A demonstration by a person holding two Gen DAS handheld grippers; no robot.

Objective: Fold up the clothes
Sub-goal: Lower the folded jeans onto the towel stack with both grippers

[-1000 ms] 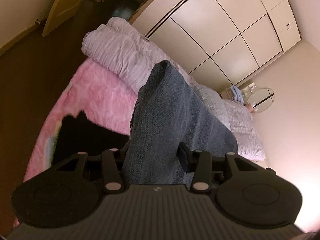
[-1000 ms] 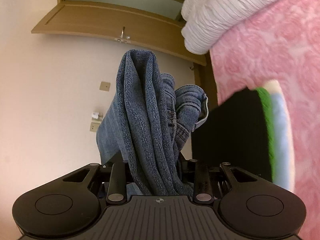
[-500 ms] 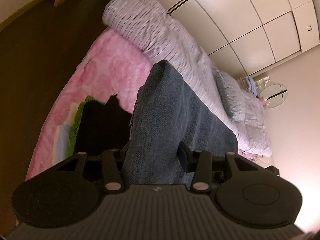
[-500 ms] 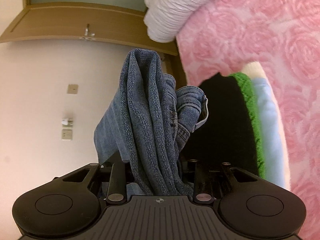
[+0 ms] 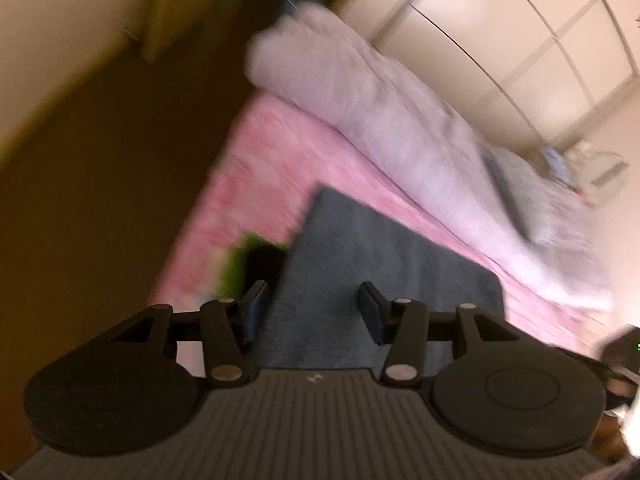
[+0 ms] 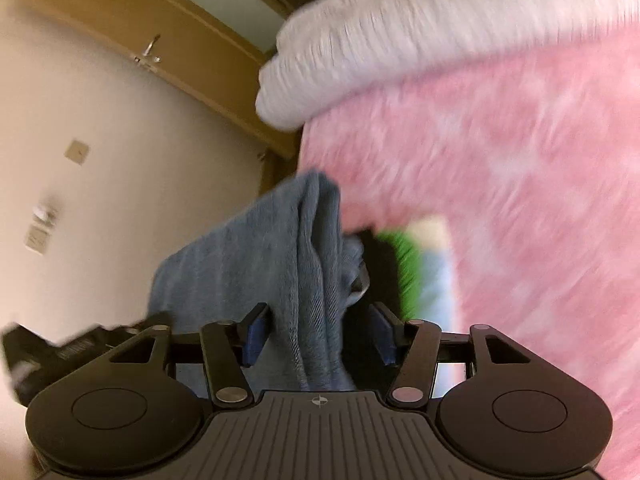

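Jeans (image 5: 384,264) lie between both spread tongs, left (image 5: 314,312) and right (image 6: 318,330), over pink bedspread (image 6: 520,184)

A home bedroom: a bed (image 5: 280,184) under a pink rose-patterned cover, a rolled pale duvet (image 5: 360,92) along it, a fitted wardrobe (image 5: 520,40) with panelled doors, a wooden door (image 6: 132,40) with a handle, and wall switches (image 6: 40,224).
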